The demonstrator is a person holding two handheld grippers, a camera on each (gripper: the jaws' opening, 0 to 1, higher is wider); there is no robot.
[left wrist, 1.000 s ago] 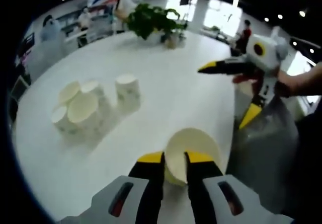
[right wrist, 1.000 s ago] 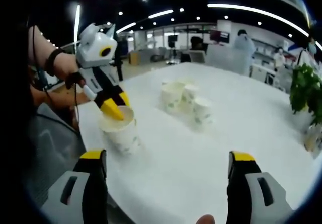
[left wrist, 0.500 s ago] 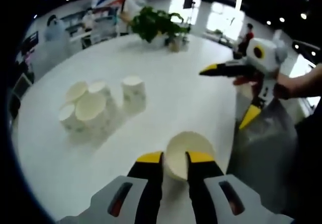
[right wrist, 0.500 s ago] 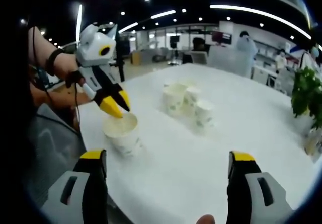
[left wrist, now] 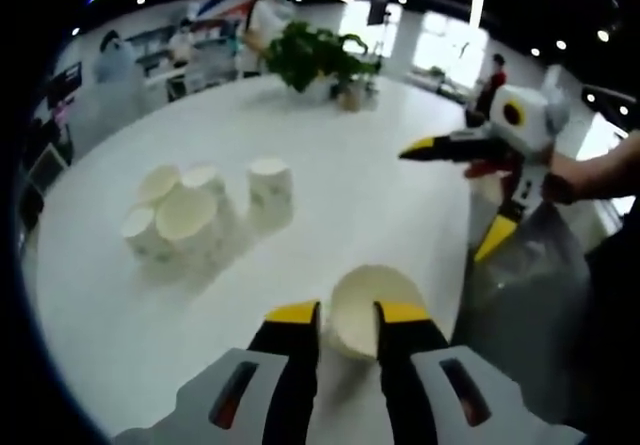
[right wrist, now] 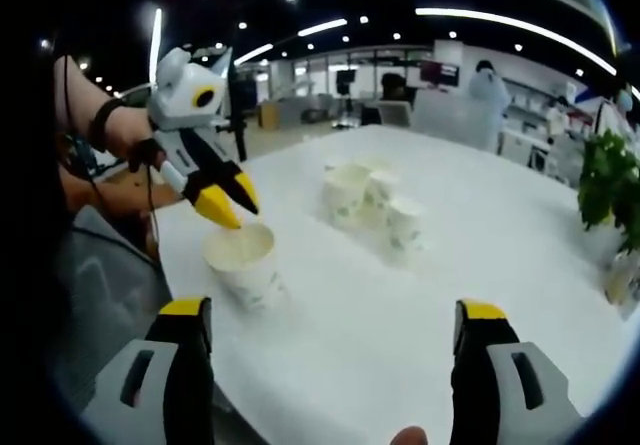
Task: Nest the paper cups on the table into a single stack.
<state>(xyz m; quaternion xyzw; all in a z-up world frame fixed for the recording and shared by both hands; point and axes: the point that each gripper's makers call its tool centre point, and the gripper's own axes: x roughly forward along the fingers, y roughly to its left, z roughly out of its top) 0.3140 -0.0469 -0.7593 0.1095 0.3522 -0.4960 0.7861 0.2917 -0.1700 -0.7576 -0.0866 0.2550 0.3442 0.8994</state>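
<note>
White paper cup (left wrist: 367,308) stands alone near table (left wrist: 350,195) edge, left gripper (right wrist: 222,201) just above it, released; right gripper (right wrist: 335,327) spread wide, empty; next likely carrying a cup to the cluster (left wrist: 195,210).

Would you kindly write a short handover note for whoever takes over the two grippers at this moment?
Left gripper: open, empty, just above the lone upright white paper cup near the table's edge.
Right gripper: wide open, empty, clear of everything.
Cluster of white paper cups stands mid-way across the round white table, loosely grouped.
Done: no single stack yet.
Left: nest the lone cup and the cluster's cups into one stack.
</note>
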